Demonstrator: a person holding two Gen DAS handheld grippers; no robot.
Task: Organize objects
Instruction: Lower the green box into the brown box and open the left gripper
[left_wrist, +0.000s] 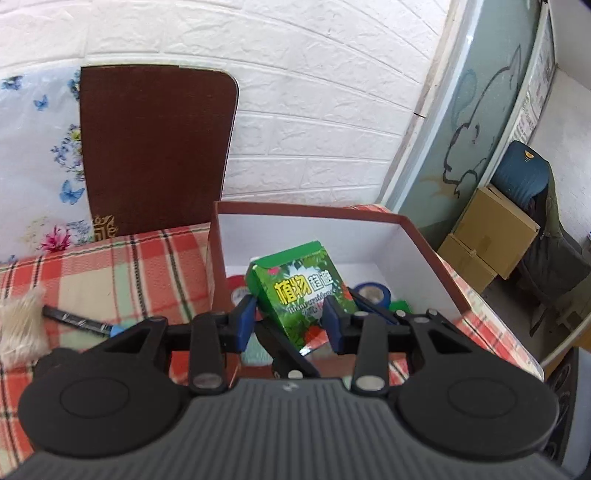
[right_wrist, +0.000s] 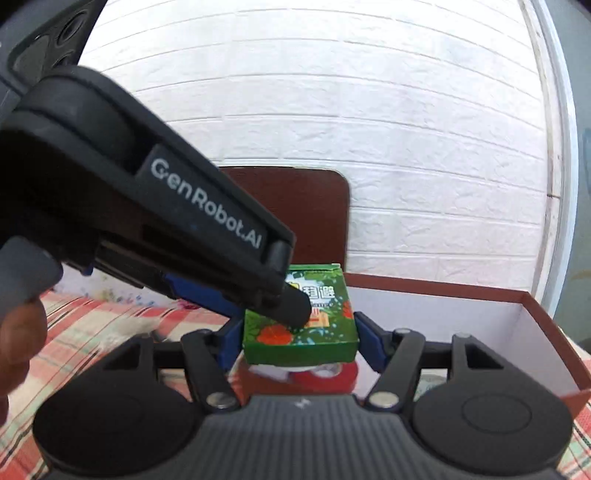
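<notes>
A green carton with yellow lettering hangs tilted over the open red-brown box, white inside. In the left wrist view my left gripper is shut on the carton, its blue pads on two faces. The right gripper's fingers reach in from the far side. In the right wrist view my right gripper is shut on the same carton by its sides. The left gripper's finger lies across the carton's printed face. Inside the box lie a blue tape roll and a red tape roll.
A plaid cloth covers the surface. On it, left of the box, lie a dark pen and a pale bundle of swabs. A brown board leans on the white brick wall. Cardboard cartons stand on the floor at right. A hand shows at left.
</notes>
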